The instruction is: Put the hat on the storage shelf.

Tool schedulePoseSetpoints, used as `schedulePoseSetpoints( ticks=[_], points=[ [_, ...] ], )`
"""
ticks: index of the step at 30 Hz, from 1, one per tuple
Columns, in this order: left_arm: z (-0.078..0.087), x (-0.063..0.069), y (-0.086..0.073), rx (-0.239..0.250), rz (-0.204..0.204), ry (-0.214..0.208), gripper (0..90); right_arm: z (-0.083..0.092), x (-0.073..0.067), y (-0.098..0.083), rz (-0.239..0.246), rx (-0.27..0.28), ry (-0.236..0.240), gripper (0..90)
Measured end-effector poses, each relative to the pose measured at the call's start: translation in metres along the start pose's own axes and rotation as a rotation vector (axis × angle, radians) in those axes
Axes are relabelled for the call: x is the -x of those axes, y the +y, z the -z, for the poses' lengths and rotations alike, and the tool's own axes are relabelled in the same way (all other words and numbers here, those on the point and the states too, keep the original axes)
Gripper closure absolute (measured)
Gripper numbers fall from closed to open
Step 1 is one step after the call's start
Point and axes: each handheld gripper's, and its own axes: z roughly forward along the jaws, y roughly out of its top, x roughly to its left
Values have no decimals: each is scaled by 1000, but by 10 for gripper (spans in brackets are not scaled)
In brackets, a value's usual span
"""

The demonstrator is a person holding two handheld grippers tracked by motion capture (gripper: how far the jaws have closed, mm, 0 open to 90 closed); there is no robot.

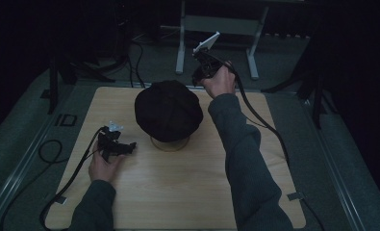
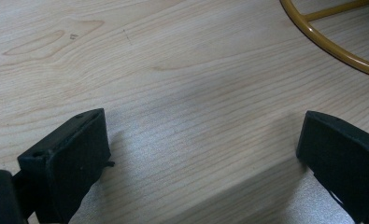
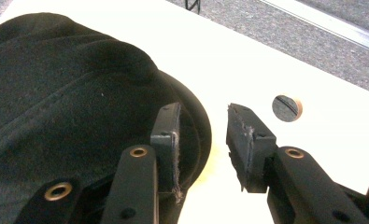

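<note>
At table (image 1: 187, 192) centre, a black cap (image 1: 168, 109) sits on a yellow wire stand (image 1: 171, 143), whose ring base shows just under the cap's near edge. The stand's ring also curves across the top right corner of the left gripper view (image 2: 331, 44).

R gripper (image 1: 200, 72) is held at the far edge of the table, just beyond the cap's far right side, tipped down toward it. In the right gripper view (image 3: 203, 135) its jaws stand a little apart w/ nothing pinched between them; the cap's brim edge (image 3: 196, 126) lies just under and beside one jaw, bare tabletop under the other. Whether that jaw touches the brim can't be told. A small round slotted disc (image 3: 286, 108) is set in the tabletop a bit beyond the jaws.

L gripper (image 1: 116, 147) rests low on the table, near and to the left of the cap, apart from it. Its jaws are spread wide over bare wood, gripping nothing (image 2: 203, 154).
</note>
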Motion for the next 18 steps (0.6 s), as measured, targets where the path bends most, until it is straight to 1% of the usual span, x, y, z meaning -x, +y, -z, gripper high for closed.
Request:
schedulePoseSetpoints(
  ticks=[3,11,15,18],
  points=[
    [0,0,0,0,0,0,22,1,2,-2,8,-3,7,654],
    [0,0,0,0,0,0,22,-2,5,-7,39,-33,27,668],
    [0,0,0,0,0,0,22,-2,5,-9,60,-46,18,669],
    [0,0,0,0,0,0,21,-1,6,-11,87,-70,-21,673]
  ],
)
